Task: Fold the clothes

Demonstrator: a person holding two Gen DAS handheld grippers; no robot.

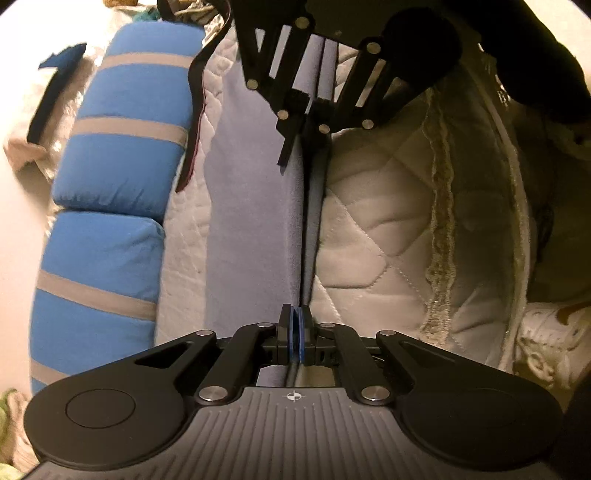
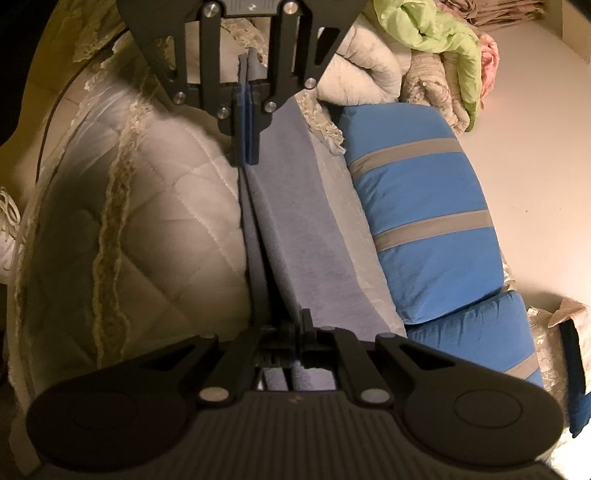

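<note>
- Left tongs (image 1: pixel 295 341) clamped on the grey-blue garment (image 1: pixel 251 221); right tongs (image 2: pixel 299 332) clamped on its other end (image 2: pixel 306 236).
- Garment hangs stretched between both, edge doubled over, above the quilted bed (image 1: pixel 373 229).
- I judge it mid-fold: one lengthwise fold is in, laying flat and cross-folds left.
- Blue striped pillows (image 1: pixel 122 147) crowd my left camera's 9 o'clock; open quilt at 3 o'clock.
- Clothes pile (image 2: pixel 436 37) at 1 o'clock in right view.

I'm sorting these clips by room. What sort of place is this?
Most likely a bedroom: a white quilted bedspread with lace trim, two blue striped pillows, and a heap of loose clothes by the wall.
</note>
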